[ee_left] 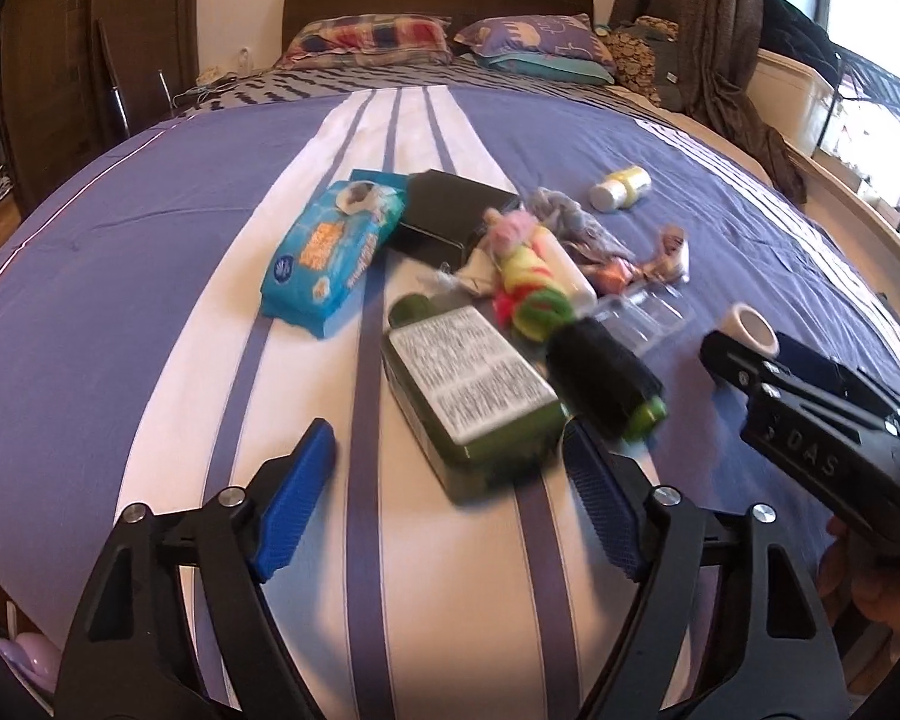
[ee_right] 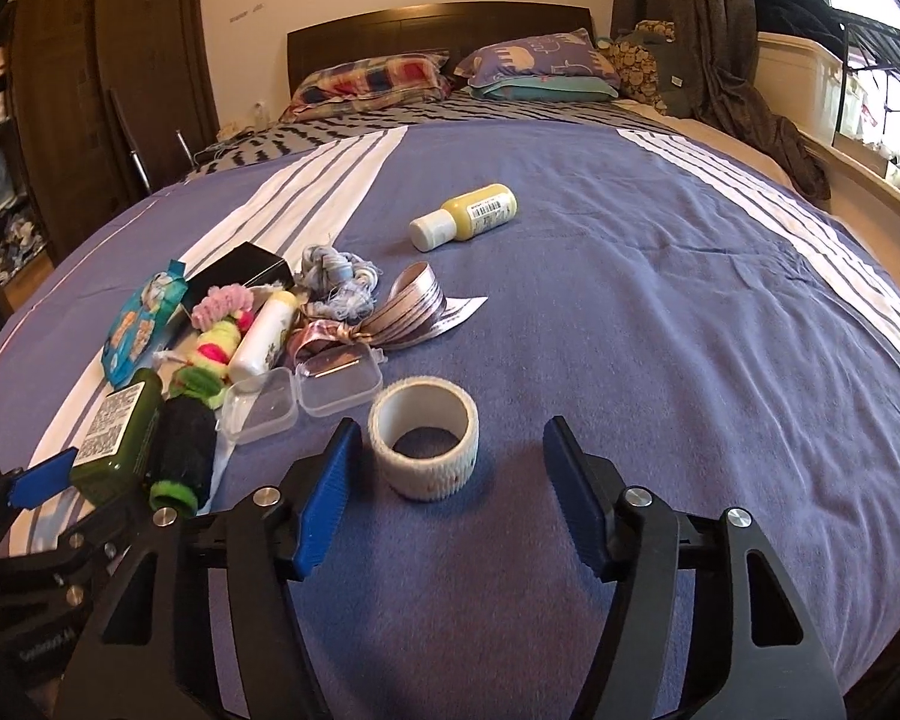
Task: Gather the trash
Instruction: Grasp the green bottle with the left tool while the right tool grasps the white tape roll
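Observation:
A pile of clutter lies on the blue striped bedspread point(ee_left: 150, 252). My left gripper point(ee_left: 450, 480) is open, its blue pads either side of a dark green bottle point(ee_left: 468, 384) with a white label. Beside the bottle lies a black thread spool point(ee_left: 606, 384) with a green end. My right gripper point(ee_right: 450, 492) is open just short of a white tape roll point(ee_right: 424, 437) standing between its pads. Farther off are a clear plastic box point(ee_right: 306, 393), a blue wipes pack point(ee_left: 336, 252), a yellow bottle point(ee_right: 465, 216), a ribbon point(ee_right: 408, 309), a white tube point(ee_right: 264, 333) and fuzzy hair ties point(ee_right: 216, 348).
A black box point(ee_left: 450, 210) sits behind the pile. Pillows point(ee_right: 450, 75) and a dark headboard point(ee_right: 438, 24) are at the far end. A wardrobe point(ee_right: 60, 90) stands left, and a curtain point(ee_right: 690, 18) and window ledge are at the right.

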The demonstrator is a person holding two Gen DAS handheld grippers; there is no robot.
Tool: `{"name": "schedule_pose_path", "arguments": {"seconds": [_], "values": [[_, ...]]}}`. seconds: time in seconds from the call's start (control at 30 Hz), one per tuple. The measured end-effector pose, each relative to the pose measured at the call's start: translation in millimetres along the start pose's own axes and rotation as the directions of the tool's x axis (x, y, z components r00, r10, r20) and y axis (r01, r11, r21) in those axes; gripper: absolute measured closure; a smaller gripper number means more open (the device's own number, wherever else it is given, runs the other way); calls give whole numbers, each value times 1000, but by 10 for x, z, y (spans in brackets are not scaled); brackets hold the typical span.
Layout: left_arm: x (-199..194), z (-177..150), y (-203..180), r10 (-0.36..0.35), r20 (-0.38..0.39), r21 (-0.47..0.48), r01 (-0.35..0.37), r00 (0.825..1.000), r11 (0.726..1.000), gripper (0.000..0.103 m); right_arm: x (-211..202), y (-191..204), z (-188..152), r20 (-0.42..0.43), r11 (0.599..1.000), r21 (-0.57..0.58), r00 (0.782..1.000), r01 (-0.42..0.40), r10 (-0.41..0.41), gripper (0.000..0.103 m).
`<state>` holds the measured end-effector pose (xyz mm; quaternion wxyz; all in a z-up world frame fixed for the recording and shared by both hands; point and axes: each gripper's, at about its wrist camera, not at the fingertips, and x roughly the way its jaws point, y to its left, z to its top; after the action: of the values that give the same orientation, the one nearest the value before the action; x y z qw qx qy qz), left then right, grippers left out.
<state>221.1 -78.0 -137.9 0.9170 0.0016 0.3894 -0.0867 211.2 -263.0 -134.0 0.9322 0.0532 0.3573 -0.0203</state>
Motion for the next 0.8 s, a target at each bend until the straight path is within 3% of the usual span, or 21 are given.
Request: {"name": "schedule_pose_path", "arguments": {"seconds": [0.1,0.13,0.2,0.47,0.8], "values": [[51,59,47,-5,-1,-14,5,1000,1000,36,33,7,13,5,1000,-6,1000,0,0,53],[55,67,61,-4,-1,-14,4,1000,1000,43,43,16,16,5,1000,-10,1000,2,-2,63],[70,91,93,-6,-3,-19,6,1000,1000,55,50,27,17,6,1000,-15,1000,2,-2,69],[-59,-14,219,-22,4,-21,22,1000,1000,56,-96,70,-79,10,999,-33,1000,16,-16,70],[-546,-397,293,-27,28,10,27,999,1000,56,-535,238,-320,26,996,-85,999,23,-21,70]]}}
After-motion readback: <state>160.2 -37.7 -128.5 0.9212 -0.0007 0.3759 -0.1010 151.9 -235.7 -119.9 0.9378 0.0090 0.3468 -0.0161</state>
